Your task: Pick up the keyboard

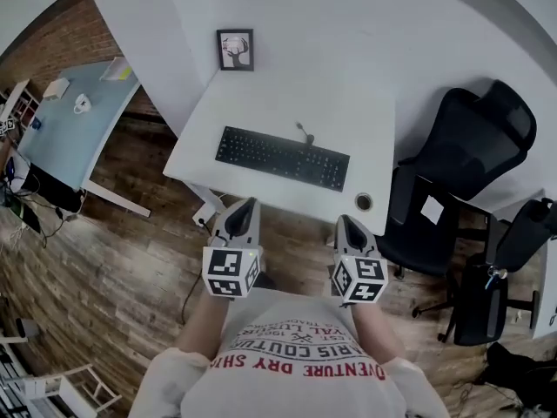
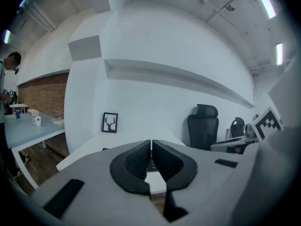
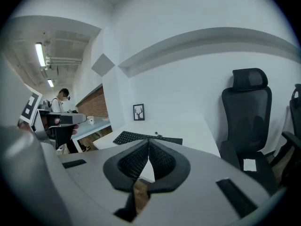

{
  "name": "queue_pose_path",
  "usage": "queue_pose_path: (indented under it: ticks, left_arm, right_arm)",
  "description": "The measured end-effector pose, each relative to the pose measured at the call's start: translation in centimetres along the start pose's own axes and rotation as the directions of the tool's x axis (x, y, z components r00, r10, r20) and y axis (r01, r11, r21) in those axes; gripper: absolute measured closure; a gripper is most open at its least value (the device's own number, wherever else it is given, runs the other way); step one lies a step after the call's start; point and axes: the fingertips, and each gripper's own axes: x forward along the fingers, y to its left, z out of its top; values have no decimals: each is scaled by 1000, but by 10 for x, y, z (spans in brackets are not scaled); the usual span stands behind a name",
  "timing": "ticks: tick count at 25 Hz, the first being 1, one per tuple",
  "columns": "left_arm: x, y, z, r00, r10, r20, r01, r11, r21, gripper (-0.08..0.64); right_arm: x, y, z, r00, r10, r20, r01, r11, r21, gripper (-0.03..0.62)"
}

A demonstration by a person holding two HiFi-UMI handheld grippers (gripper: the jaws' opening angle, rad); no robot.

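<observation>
Closed and empty: the left hand-held gripper [image 1: 246,205] and the right hand-held gripper [image 1: 346,222], both short of the keyboard [image 1: 282,158].
Each has its jaws pressed together with nothing between them, over the wooden floor [image 1: 130,259] just before the near edge of the white tabletop [image 1: 348,103]. The black keyboard lies flat on that tabletop, ahead of both and untouched. A framed deer picture [image 1: 235,49] stands beyond it, and a black office chair [image 1: 474,142] sits off to the right of the right hand-held gripper.
</observation>
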Motion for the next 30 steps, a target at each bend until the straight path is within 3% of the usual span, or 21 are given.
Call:
queue_pose_path:
  ticks: [13,23,30]
  left_arm:
    - [81,126,21,989,-137,-56,138,990,21,531]
    - [128,142,-4,972,-189,-140,189,982,-17,531]
    - [172,158,-25,964,-147,-224,138,989,-52,531]
  right_arm:
    - [93,29,22,976,-218,-1,217,972,89,566]
    - [125,8,22,966,-255,-46,258,963,77,566]
    - [164,-27,19,976,-199,-94,207,974,96,566]
